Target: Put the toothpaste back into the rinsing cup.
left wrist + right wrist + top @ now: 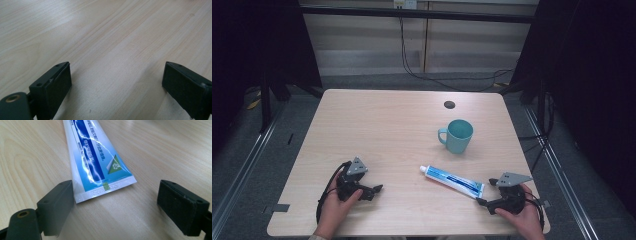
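- Toothpaste tube (453, 180) lies flat on the table (382, 125), near-right area. Its long axis runs diagonally: cap end far-left, crimped tail near-right.
- My right gripper (483, 202) sits just beside the tail. In the right gripper view, the tube's flat end (105, 188) lies between the spread jaws, off-centre toward the left one; no pads pressing on it.
- My left gripper (378, 189) is well apart, near-left, jaws spread over bare wood, holding nothing.
- Right hand is clearly nearer, I judge; it needs to push fwd & centre on the tail.
- Teal mug (457, 135) stands upright farther back, apart from the tube; nothing blocks the approach.
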